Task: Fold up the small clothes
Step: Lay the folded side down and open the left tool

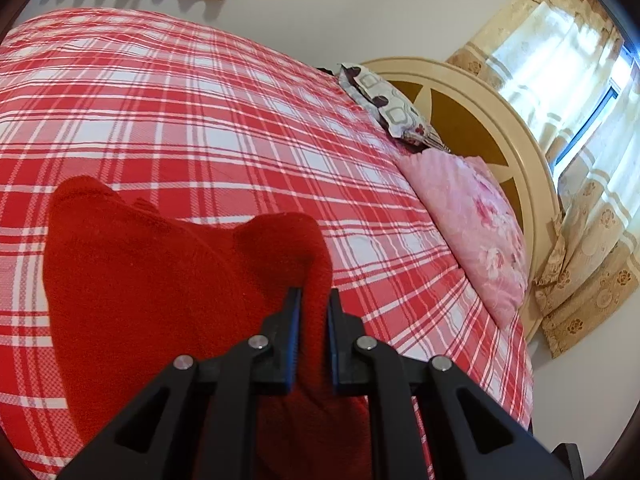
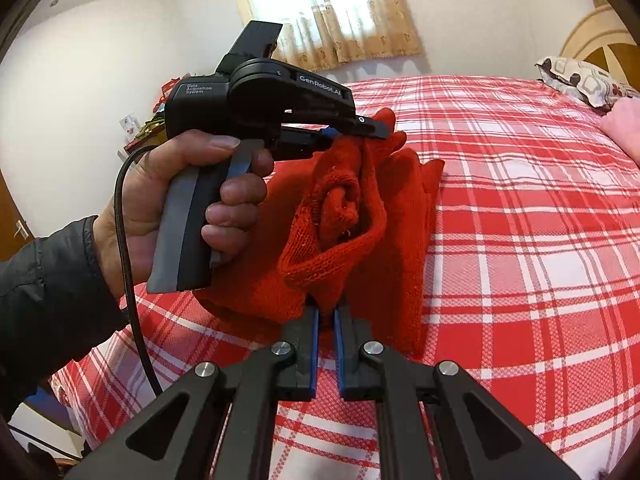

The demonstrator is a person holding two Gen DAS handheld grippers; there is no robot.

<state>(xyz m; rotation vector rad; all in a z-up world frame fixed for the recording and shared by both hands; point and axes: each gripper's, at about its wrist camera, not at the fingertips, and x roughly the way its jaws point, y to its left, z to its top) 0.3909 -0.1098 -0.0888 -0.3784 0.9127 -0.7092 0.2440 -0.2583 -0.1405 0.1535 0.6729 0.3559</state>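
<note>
Red knit garment [image 2: 352,216] lifted above plaid bedspread [image 2: 540,240], bunched toward 10 o'clock. Pinched at separate edges, likely for spreading before a fold: left gripper [image 1: 314,308] nearly closed on cloth; right gripper [image 2: 326,312] likewise, clamping lower hem.

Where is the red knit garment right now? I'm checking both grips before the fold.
The red knit garment hangs bunched above the plaid bedspread, pinched between the left gripper above and the right gripper below, down the bed from the pillows.

We see a red knit sweater [image 2: 344,216], bunched and partly lifted off the plaid bed [image 2: 540,240], one edge raised high, lower folds draping onto the bed.
</note>
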